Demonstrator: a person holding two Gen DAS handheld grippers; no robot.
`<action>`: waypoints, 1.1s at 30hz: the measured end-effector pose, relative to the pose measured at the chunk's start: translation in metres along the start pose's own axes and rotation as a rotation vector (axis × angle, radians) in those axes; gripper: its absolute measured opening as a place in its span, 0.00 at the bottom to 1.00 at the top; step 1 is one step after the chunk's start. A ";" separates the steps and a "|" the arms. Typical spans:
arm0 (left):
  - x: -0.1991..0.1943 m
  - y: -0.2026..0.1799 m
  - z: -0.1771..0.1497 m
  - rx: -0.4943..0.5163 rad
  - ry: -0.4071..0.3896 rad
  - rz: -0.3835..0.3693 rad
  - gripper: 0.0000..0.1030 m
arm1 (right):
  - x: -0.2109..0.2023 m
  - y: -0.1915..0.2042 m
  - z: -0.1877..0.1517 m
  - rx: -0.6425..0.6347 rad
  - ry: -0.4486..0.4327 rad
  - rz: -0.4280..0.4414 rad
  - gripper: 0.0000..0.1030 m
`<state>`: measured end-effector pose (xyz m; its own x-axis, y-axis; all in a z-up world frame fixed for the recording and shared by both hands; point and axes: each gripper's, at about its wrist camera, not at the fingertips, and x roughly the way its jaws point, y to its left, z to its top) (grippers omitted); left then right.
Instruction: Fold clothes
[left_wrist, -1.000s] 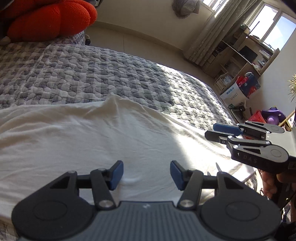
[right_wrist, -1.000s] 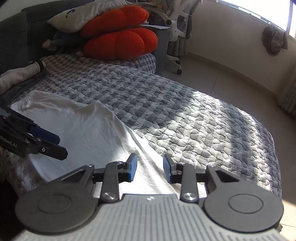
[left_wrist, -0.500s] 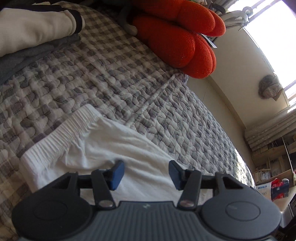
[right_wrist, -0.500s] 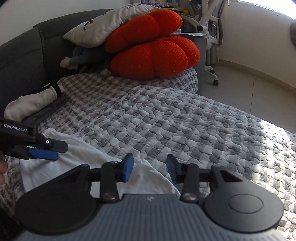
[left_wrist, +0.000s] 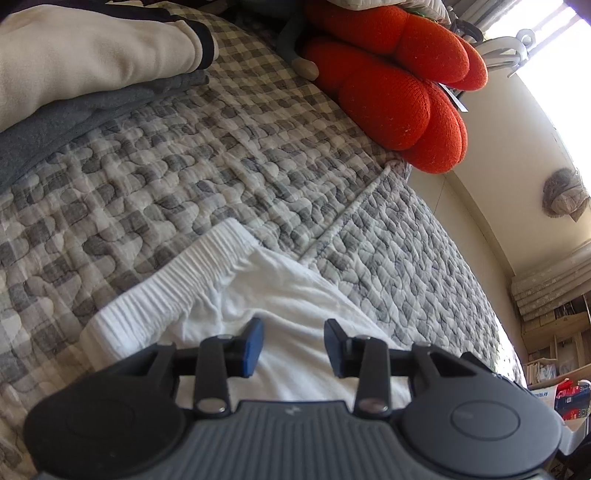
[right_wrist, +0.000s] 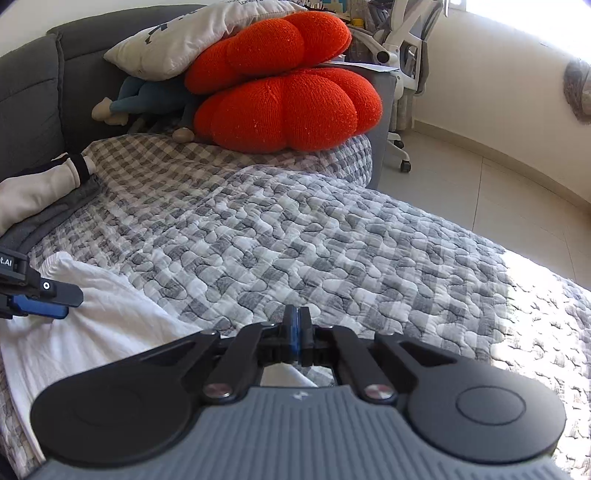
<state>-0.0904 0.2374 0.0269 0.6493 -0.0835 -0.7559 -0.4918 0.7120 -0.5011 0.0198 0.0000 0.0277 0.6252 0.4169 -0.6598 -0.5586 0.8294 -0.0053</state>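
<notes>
A white garment (left_wrist: 291, 295) with a ribbed elastic waistband (left_wrist: 173, 284) lies flat on the grey checked quilt (left_wrist: 184, 177). My left gripper (left_wrist: 294, 343) hovers open just above the cloth behind the waistband, with nothing between its blue pads. In the right wrist view the same garment (right_wrist: 92, 332) spreads at the lower left, and the left gripper (right_wrist: 70, 302) pokes in over it. My right gripper (right_wrist: 295, 325) is shut at the garment's right edge, and white cloth shows directly beneath its closed fingers.
A stack of folded cream and grey clothes (left_wrist: 74, 74) sits at the head of the bed. Two red knitted cushions (right_wrist: 284, 110), a pale pillow (right_wrist: 184, 37) and a soft toy (right_wrist: 129, 107) lean on the grey headboard. The bed's edge drops to a tiled floor (right_wrist: 480, 184), by an office chair (right_wrist: 402, 55).
The left gripper swung from the garment's wide middle to its waistband end and stayed open. The right gripper closed from open at the garment's edge.
</notes>
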 end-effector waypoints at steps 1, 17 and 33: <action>0.000 0.000 0.000 0.004 -0.001 0.002 0.37 | 0.003 0.001 -0.001 -0.011 0.015 -0.002 0.00; -0.003 0.021 0.014 -0.115 -0.002 0.007 0.38 | 0.007 0.011 -0.004 -0.098 0.099 -0.173 0.06; -0.029 0.037 0.040 -0.145 -0.084 -0.133 0.46 | -0.024 0.072 -0.019 -0.210 0.049 0.008 0.16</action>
<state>-0.1041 0.2941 0.0470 0.7571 -0.1076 -0.6444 -0.4731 0.5900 -0.6543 -0.0454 0.0428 0.0288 0.5961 0.4001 -0.6961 -0.6678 0.7284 -0.1531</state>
